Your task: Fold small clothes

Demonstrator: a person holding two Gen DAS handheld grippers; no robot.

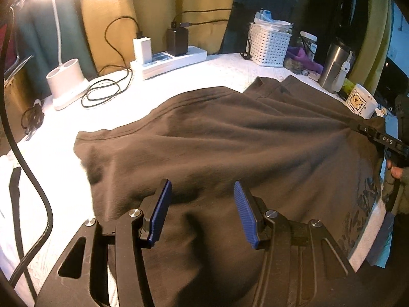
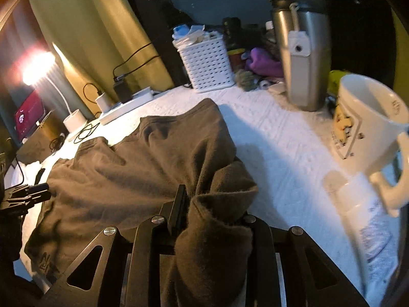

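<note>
Nearest, left gripper (image 1: 202, 212) hovers over the dark brown fleece garment (image 1: 230, 140), blue-padded jaws released, gripping nothing. Right gripper (image 2: 212, 212) has jaws clenched on a bunched edge of the garment, lifted off the white quilted tabletop (image 2: 281, 133). Garment lies spread mid-tabletop, wrinkled. Step judged: start of a fold, one edge raised. Next: left takes a matching edge. Far right, white bear-print mug (image 2: 368, 125) and steel tumbler (image 2: 306, 58) stand near; keep clear.
</note>
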